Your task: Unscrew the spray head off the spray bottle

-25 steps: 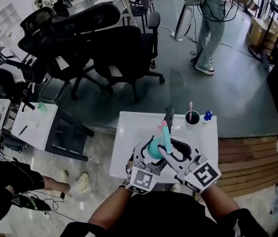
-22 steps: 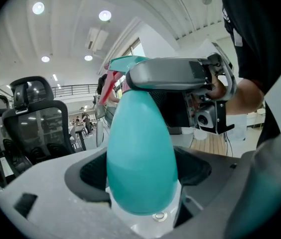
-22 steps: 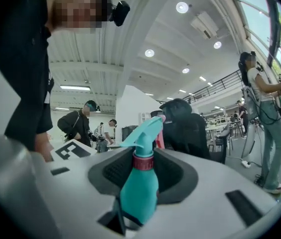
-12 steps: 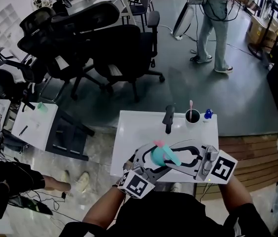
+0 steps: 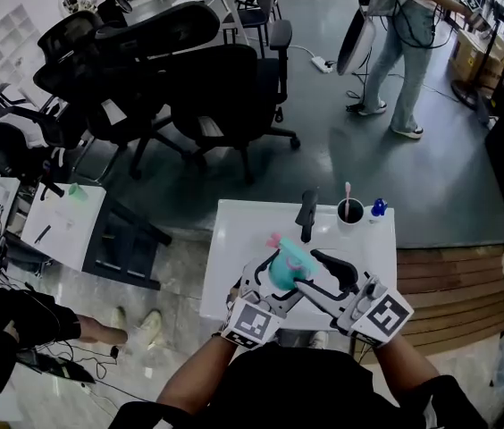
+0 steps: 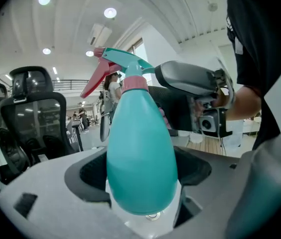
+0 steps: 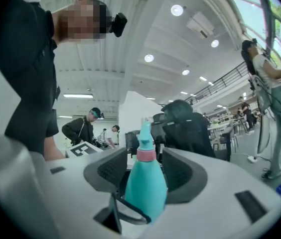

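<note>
Above the near edge of the white table [image 5: 231, 239], at six o'clock in the head view, the left gripper [image 5: 277, 282] is clamped on the belly of the teal spray bottle [image 5: 282, 272]. The spray head [image 5: 293, 254] is on the bottle's twelve o'clock end. The right gripper [image 5: 311, 272] reaches in from four o'clock. Its jaws have just been opening and stand apart, the bottle's neck between them untouched. A cup [image 5: 349, 214] stands at one o'clock.

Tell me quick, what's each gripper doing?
Left gripper: closed on the spray bottle.
Right gripper: open; its fingers just opened, spray bottle between them, not squeezed.
</note>
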The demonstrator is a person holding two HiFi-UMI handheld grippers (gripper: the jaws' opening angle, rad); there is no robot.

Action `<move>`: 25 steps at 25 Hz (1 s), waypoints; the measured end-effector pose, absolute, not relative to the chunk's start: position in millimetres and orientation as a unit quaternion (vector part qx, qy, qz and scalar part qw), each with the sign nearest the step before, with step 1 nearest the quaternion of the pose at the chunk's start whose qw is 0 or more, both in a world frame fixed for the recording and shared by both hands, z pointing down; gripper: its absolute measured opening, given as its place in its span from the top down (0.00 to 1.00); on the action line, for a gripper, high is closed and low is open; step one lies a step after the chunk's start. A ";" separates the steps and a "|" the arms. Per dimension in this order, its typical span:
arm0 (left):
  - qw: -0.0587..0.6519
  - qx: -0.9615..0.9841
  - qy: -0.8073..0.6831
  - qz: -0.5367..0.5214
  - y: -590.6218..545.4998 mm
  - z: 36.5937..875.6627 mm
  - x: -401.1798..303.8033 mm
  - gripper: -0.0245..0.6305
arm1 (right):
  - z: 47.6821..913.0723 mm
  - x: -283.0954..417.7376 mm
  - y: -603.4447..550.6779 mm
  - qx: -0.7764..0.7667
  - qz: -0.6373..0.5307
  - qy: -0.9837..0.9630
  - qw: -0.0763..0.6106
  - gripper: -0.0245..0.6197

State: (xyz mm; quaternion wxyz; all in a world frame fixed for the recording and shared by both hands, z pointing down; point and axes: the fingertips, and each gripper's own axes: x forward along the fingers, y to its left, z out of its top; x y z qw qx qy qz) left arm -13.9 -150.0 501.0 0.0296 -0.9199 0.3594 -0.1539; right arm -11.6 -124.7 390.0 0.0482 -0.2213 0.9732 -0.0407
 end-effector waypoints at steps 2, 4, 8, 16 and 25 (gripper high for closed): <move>0.021 -0.912 0.379 -0.156 -155.9 505.3 -17.7 0.35 | 393.8 -9.1 -132.9 -0.257 -0.051 0.963 0.058 0.64; 0.019 -0.903 0.400 -0.157 -160.1 510.7 -21.0 0.35 | 397.6 -8.5 -138.9 -0.279 -0.075 0.956 0.058 0.63; 0.020 -0.887 0.429 -0.168 -164.9 524.2 -25.7 0.35 | 402.7 -16.5 -147.9 -0.294 -0.119 0.947 0.045 0.61; 0.020 -0.889 0.427 -0.165 -161.2 523.4 -19.3 0.35 | 412.4 -29.5 -151.4 -0.309 -0.088 0.947 0.015 0.70; 0.022 -0.895 0.415 -0.164 -155.0 518.1 -17.5 0.35 | 405.6 -28.0 -144.8 -0.299 -0.056 0.953 0.018 0.75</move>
